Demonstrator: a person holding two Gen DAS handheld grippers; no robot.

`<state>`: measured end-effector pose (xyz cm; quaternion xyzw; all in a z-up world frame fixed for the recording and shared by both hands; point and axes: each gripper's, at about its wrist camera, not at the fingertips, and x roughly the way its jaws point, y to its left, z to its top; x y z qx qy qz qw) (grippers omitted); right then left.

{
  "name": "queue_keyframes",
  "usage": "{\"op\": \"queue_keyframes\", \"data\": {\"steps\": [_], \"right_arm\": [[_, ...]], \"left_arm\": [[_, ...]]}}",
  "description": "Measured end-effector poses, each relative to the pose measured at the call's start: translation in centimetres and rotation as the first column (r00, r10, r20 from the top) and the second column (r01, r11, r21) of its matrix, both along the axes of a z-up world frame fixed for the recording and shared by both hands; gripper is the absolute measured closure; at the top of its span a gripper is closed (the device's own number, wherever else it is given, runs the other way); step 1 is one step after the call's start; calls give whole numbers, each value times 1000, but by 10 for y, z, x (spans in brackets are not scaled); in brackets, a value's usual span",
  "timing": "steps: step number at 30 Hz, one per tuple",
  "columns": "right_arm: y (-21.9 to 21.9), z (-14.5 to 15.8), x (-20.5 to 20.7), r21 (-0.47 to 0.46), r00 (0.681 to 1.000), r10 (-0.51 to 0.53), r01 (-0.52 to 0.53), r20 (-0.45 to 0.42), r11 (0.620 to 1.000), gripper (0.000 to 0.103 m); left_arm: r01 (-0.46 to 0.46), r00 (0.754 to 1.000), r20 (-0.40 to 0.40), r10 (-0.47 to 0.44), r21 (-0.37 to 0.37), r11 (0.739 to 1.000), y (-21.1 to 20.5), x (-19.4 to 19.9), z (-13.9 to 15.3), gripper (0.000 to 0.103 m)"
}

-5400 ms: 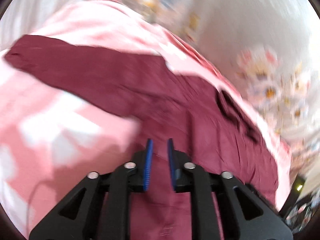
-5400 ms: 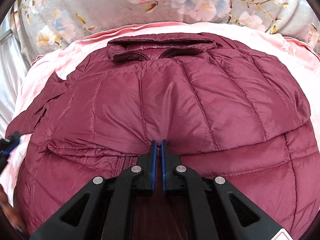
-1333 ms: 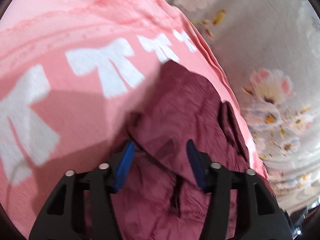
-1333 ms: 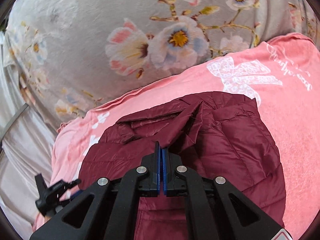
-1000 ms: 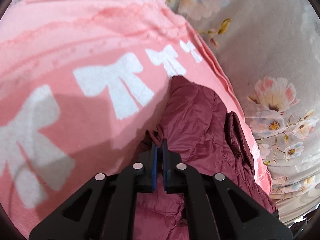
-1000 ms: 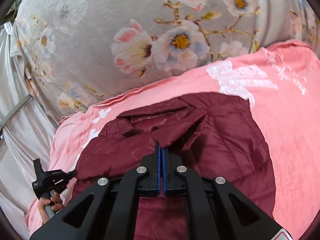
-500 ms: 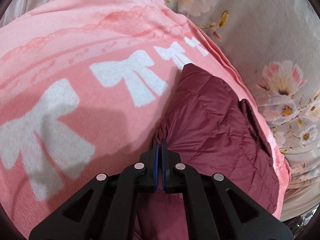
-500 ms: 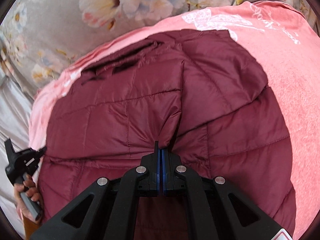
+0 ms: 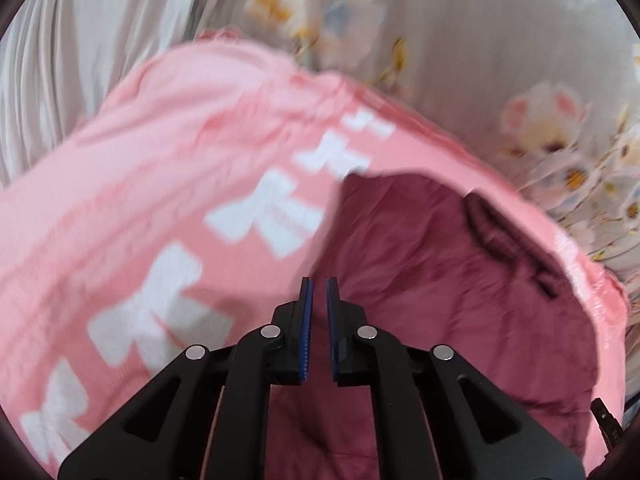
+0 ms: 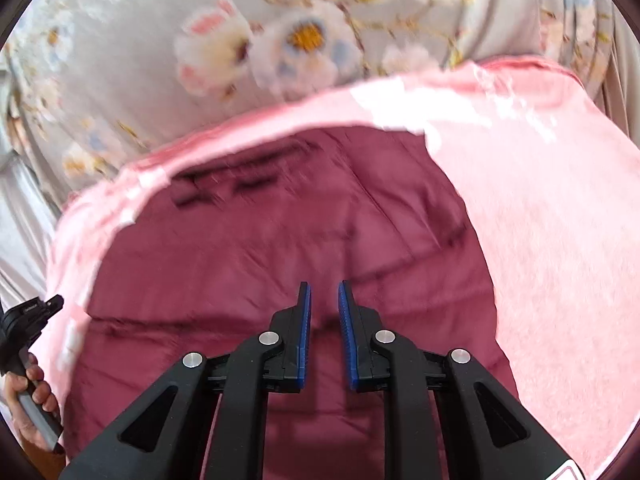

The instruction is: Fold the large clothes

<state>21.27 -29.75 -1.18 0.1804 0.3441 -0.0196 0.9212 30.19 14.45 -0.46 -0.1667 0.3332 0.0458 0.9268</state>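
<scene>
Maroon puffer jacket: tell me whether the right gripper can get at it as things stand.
Probably yes. The right gripper, jaws opening and empty, points straight at the maroon puffer jacket, lying flat on the pink blanket; nothing lies between them.

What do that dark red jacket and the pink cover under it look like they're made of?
The dark red jacket looks like thin synthetic shell fabric, probably nylon or polyester, padded: it shows a faint sheen and stitched quilt lines. The pink cover looks like soft fleece or plush, matte and fuzzy, with white bows printed on. Motion blur leaves both uncertain.

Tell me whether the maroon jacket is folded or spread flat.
Folded. The maroon jacket lies as a compact block on the pink blanket, no sleeves sticking out, collar at the far edge.
</scene>
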Motion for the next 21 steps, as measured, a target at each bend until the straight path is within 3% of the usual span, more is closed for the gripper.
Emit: {"op": "queue_keyframes", "data": {"steps": [3, 6, 13, 21], "right_arm": [[19, 18, 19, -19, 998, 47, -47, 36, 999, 87], [40, 13, 42, -30, 996, 86, -86, 19, 996, 90], [59, -27, 67, -26, 990, 121, -123, -78, 992, 92], [57, -50, 68, -2, 984, 126, -127, -123, 992, 98]], "left_arm": [[56, 998, 42, -56, -19, 998, -24, 14, 27, 97], [105, 994, 42, -105, 11, 994, -57, 34, 31, 97], [222, 967, -116, -226, -50, 974, -98, 68, -31, 97], [245, 961, -136, -242, 6, 970, -104, 62, -58, 97]]}}
